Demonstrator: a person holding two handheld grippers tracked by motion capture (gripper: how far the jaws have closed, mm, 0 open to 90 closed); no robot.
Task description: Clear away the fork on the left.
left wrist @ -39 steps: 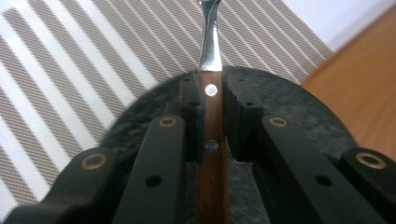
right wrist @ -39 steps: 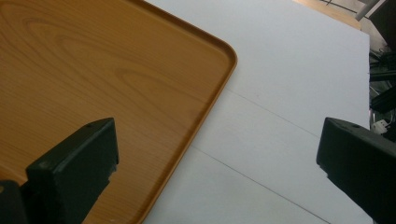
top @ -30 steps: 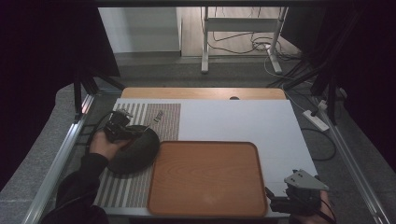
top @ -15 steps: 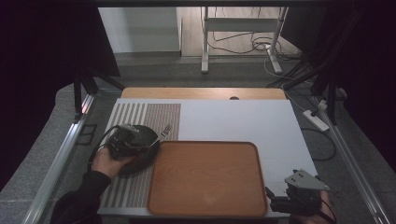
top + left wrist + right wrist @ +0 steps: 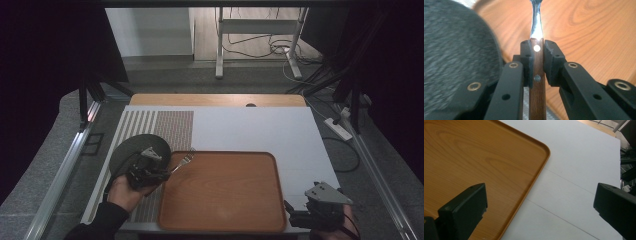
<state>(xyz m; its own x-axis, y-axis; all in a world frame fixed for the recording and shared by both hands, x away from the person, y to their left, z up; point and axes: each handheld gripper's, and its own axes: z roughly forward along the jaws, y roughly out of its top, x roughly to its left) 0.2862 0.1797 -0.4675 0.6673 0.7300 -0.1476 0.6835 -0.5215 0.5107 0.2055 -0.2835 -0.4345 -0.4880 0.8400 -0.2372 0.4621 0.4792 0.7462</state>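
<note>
The left gripper (image 5: 150, 170) is clamped on the wooden handle of a fork (image 5: 537, 50). In the left gripper view both black jaws press the handle's sides, and the metal neck runs straight out ahead of them. In the high view the fork's tines (image 5: 188, 157) reach just over the far-left corner of the wooden tray (image 5: 225, 195).

A dark round plate (image 5: 131, 148) lies just left of the tray, on the striped placemat (image 5: 165, 127). The left gripper sits over the plate's near edge, and the left gripper view shows the plate's speckled grey surface (image 5: 454, 50) beside the left jaw.

The right gripper (image 5: 320, 207) is at the tray's near-right corner. Its jaws stand wide apart with nothing between them. In the right gripper view one jaw hangs over the tray (image 5: 474, 157) and the other over the white table top (image 5: 579, 170).

The tray rests on the white table top (image 5: 260, 130), with the placemat covering the strip to the tray's left. A bare wooden strip (image 5: 215, 100) borders the table beyond the tray. Farther off are a grey floor, a metal stand (image 5: 220, 45) and loose cables (image 5: 255, 47). A power strip (image 5: 338, 128) lies on the floor right of the tray.
</note>
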